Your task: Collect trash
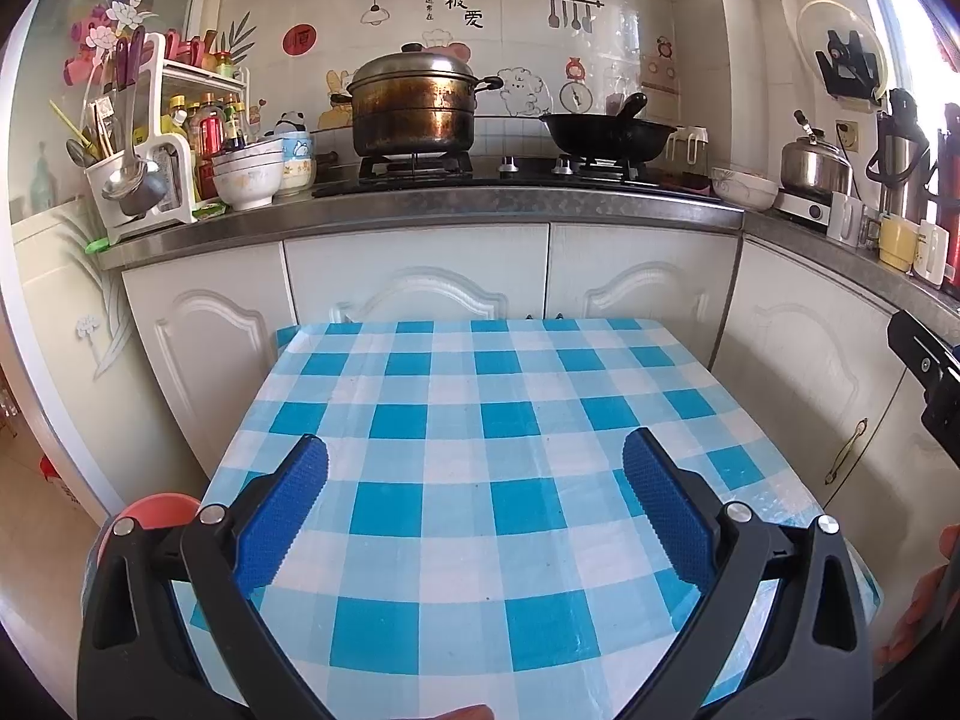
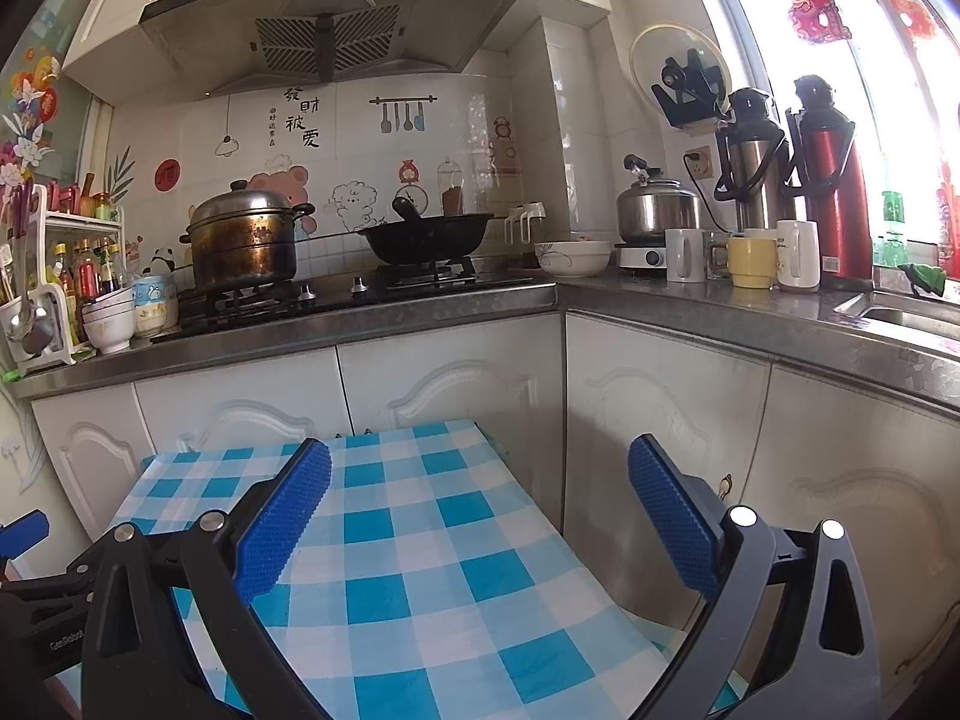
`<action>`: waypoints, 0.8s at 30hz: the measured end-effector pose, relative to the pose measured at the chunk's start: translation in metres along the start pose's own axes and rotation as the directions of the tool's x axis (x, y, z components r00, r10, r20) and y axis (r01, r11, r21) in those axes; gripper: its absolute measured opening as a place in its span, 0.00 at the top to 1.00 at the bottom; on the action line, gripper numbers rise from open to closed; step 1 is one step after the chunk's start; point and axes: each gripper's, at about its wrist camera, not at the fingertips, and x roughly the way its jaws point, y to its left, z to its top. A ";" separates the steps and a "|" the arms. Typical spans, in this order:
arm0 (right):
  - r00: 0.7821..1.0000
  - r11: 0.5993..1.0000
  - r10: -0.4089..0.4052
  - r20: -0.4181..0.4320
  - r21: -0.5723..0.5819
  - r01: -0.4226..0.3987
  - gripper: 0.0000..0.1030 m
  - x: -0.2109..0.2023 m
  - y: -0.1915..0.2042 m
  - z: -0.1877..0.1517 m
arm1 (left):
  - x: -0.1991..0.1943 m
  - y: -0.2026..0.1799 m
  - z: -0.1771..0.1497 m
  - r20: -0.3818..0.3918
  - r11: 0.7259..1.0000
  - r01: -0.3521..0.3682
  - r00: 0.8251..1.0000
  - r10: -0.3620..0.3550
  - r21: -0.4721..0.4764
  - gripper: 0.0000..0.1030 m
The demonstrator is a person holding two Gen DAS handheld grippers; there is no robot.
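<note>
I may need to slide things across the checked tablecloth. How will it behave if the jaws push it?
The tablecloth looks thin and glossy, probably plastic, so likely slippery. Its draped edge suggests it is floppy; it would probably bunch or shift rather than stay put.

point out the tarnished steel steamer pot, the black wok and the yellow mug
tarnished steel steamer pot (image 1: 413, 114), left wrist view, on its browned side wall
black wok (image 1: 609, 135), left wrist view, on its outer bowl
yellow mug (image 2: 751, 262), right wrist view, on its front face
</note>
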 end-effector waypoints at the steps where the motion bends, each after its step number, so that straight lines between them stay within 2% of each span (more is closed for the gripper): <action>1: 1.000 1.000 0.002 -0.002 0.000 -0.002 0.05 0.001 0.000 -0.001 | 0.001 0.000 0.000 -0.002 1.000 -0.002 1.000 0.002 0.001 0.04; 13: 0.999 1.000 0.021 -0.030 0.006 -0.021 0.05 0.011 0.002 -0.008 | 0.016 -0.001 -0.005 -0.049 1.000 0.016 0.999 -0.016 -0.004 0.04; 16: 0.997 0.999 0.038 -0.073 -0.001 -0.038 0.05 0.024 0.006 -0.015 | 0.029 -0.002 -0.012 -0.076 1.000 0.000 0.997 0.000 0.005 0.04; 19: 0.988 0.998 0.056 -0.142 -0.015 -0.059 0.05 0.043 0.012 -0.026 | 0.050 -0.001 -0.020 -0.135 1.000 -0.026 0.990 0.026 0.002 0.04; 24: 0.955 0.994 0.084 -0.285 -0.046 -0.101 0.05 0.081 0.025 -0.048 | 0.093 0.005 -0.037 -0.243 0.995 -0.099 0.966 0.093 -0.013 0.04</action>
